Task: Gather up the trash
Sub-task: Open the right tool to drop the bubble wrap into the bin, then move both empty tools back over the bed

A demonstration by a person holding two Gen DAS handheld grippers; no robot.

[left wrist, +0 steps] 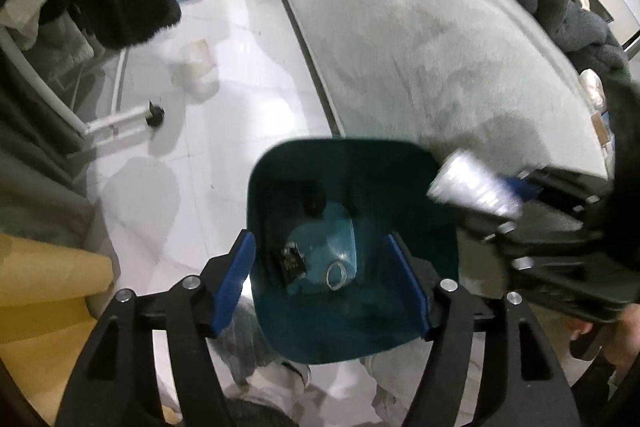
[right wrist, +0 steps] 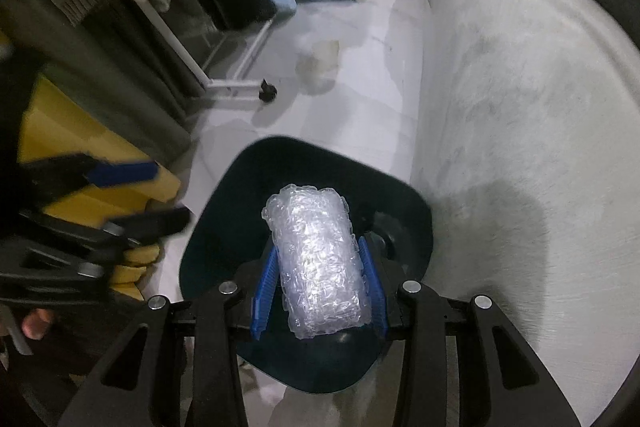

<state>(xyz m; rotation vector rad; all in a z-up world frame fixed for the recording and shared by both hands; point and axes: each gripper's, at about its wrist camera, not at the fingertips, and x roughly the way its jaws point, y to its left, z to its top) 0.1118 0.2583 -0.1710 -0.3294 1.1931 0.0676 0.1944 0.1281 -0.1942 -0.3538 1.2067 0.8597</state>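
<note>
A dark teal trash bin stands on the white floor beside a grey sofa; it also shows in the right wrist view. Inside lie a clear plastic piece, a small black item and a white ring. My left gripper is open right above the bin's mouth. My right gripper is shut on a roll of bubble wrap and holds it over the bin. In the left wrist view the roll shows blurred at the bin's right rim.
The grey sofa runs along the right. A crumpled clear wrapper lies on the floor farther off. A clothes rack with a black wheel and hanging clothes stands left. A yellow box is near left.
</note>
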